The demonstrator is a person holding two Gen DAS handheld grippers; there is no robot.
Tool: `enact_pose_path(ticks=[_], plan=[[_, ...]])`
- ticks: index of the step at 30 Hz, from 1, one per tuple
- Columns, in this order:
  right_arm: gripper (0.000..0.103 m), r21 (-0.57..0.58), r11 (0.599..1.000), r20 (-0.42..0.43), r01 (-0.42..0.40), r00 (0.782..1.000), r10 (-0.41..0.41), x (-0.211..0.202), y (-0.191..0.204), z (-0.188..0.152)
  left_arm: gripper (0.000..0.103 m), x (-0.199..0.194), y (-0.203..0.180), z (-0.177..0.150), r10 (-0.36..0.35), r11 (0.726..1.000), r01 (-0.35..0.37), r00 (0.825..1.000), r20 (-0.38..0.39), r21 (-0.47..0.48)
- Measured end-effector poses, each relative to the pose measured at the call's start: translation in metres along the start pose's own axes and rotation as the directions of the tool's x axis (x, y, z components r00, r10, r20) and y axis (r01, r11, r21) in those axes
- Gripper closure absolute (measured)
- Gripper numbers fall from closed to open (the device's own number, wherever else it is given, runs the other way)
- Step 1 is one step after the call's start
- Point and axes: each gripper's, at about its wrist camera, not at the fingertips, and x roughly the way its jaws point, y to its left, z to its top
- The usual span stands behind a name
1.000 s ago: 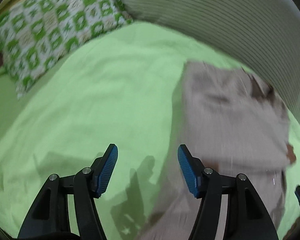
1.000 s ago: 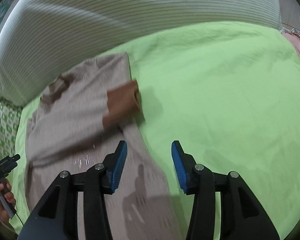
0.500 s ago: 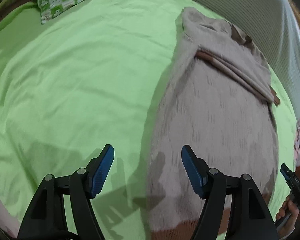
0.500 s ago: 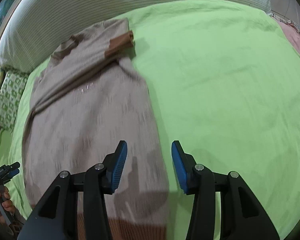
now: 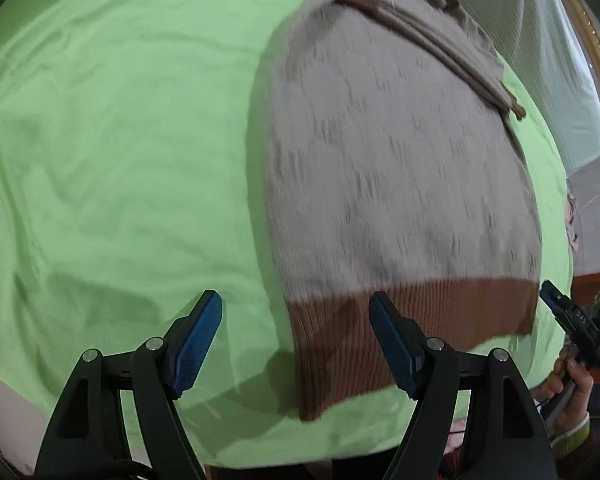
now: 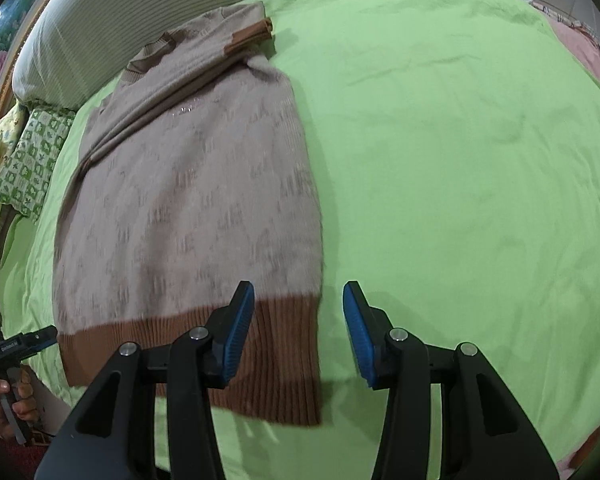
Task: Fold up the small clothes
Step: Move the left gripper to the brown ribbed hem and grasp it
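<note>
both my left gripper [image 5: 296, 336] and right gripper [image 6: 299, 328] spread empty; grabbing the beige knit sweater's brown ribbed hem [image 6: 276, 344] unevenly could skew the fold.

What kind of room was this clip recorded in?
Most likely a bedroom: a sweater lies flat on a bed's green sheet, with a striped bolster and a green patterned pillow at its head.

Sweater [image 6: 188, 184] flat on bedsheet [image 6: 460, 140], pillow [image 6: 32, 156] behind-left.

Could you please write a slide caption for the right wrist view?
Open right gripper poised over the brown ribbed hem of a beige sweater on a green bedsheet.
</note>
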Motion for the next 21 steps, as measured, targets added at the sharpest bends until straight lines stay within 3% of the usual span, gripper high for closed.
enact_pose_path(ticks=[6,11,16,18,19,20,21], plan=[[0.055,0.009,1.0,-0.019,0.006,1.0,-0.005,-0.002,-0.003,-0.007,0.023,0.01,-0.01,-0.011,-0.021,0.999,0.021,1.0,-0.018,0.025],[0.055,-0.003,0.999,-0.053,-0.041,0.998,0.041,0.005,0.002,-0.01,0.02,0.015,-0.013,-0.01,-0.031,0.999,0.031,0.999,-0.023,0.013],[0.056,-0.03,0.998,-0.11,-0.057,0.992,0.054,0.019,0.008,-0.018,0.021,0.018,-0.016,-0.011,-0.023,1.0,0.023,1.0,0.016,0.003],[0.058,-0.065,0.995,-0.133,-0.07,0.989,0.061,0.021,0.014,-0.02,0.037,0.02,-0.023,-0.013,-0.007,0.999,0.006,1.0,0.015,0.049],[0.066,-0.077,0.994,-0.146,-0.083,0.987,0.072,0.023,0.015,-0.021,0.042,0.021,-0.026,-0.013,0.009,0.997,-0.01,1.0,0.012,0.078],[0.073,-0.083,0.992,-0.165,-0.098,0.983,0.083,0.025,0.016,-0.02,0.058,0.021,-0.029,-0.013,0.005,0.995,-0.006,1.0,0.011,0.098],[0.086,-0.079,0.991,-0.177,-0.104,0.98,0.089,0.026,0.015,-0.02,0.079,0.021,-0.029,-0.013,-0.015,0.994,0.015,1.0,0.002,0.104]])
